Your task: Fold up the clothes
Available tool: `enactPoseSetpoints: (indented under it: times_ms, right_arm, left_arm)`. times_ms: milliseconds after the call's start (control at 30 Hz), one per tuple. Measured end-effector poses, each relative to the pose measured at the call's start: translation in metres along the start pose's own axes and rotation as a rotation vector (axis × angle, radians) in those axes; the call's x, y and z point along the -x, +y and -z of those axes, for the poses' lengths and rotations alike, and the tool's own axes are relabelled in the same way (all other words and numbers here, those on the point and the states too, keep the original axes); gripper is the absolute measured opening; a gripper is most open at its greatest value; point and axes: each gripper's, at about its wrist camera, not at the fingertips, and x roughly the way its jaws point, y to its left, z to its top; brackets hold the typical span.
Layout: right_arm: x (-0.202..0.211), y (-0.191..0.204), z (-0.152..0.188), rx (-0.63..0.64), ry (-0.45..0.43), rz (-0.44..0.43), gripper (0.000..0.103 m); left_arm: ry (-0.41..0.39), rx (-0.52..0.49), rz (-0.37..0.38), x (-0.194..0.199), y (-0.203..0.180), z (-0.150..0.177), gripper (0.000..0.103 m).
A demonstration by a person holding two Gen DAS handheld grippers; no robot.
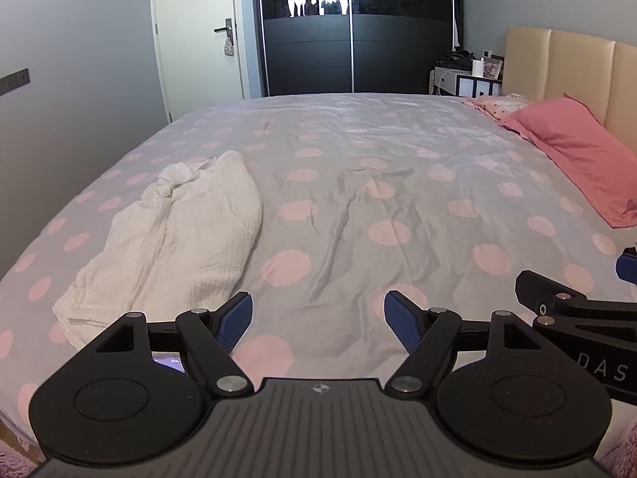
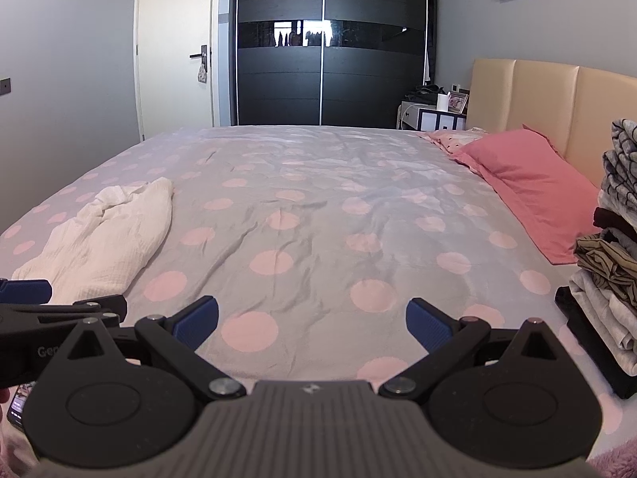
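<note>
Left wrist: crumpled white crinkly garment (image 1: 171,235), possibly gauze, on dotted bedspread (image 1: 358,207).

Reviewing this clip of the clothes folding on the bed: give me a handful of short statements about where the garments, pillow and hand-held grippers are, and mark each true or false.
1. The white garment lies crumpled on the polka-dot bedspread. True.
2. The left hand-held gripper is clamped on the white garment. False: its jaws stand open with nothing between them, and the garment lies beside it, untouched.
3. A stack of folded clothes sits at the right edge of the bed. True.
4. The right hand-held gripper holds a pillow. False: it is open and empty; the pink pillow rests by the headboard.
5. The wardrobe doors are white. False: they are dark.
</note>
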Motion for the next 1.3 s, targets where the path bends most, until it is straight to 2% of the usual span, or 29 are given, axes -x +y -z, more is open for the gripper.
enactPoseSetpoints:
  times_ms: [133,367,467,567,767,1033,1133,1267,1300]
  right_arm:
    - [-0.002,0.000,0.000,-0.003,0.003,0.002,0.101]
    - [-0.013,-0.004,0.005,-0.003,0.040,0.016,0.102]
    - [-0.021,-0.005,0.008,0.000,0.066,0.019,0.102]
    - [-0.029,-0.006,0.011,0.002,0.094,0.020,0.102]
    - [-0.050,-0.008,0.017,0.002,0.161,0.022,0.102]
    - [-0.079,0.004,0.021,0.014,0.235,-0.024,0.102]
    - [-0.088,0.008,0.021,0.014,0.262,-0.038,0.102]
    - [-0.095,0.012,0.020,0.002,0.274,-0.066,0.102]
    - [-0.095,0.013,0.019,0.002,0.272,-0.075,0.102]
  left_arm:
    - [0.036,-0.006,0.027,-0.008,0.003,0.006,0.072]
    - [0.098,0.029,-0.007,-0.031,0.027,0.013,0.072]
    - [0.120,0.028,-0.060,-0.045,0.040,0.017,0.072]
    - [0.129,0.017,-0.144,-0.061,0.055,0.019,0.073]
    - [0.142,0.081,-0.253,-0.090,0.093,0.015,0.073]
    - [0.174,0.081,-0.394,-0.133,0.125,0.021,0.075]
    - [0.207,0.094,-0.383,-0.149,0.131,0.028,0.075]
    - [0.214,0.207,-0.342,-0.159,0.143,0.031,0.075]
    - [0.216,0.235,-0.329,-0.161,0.147,0.031,0.072]
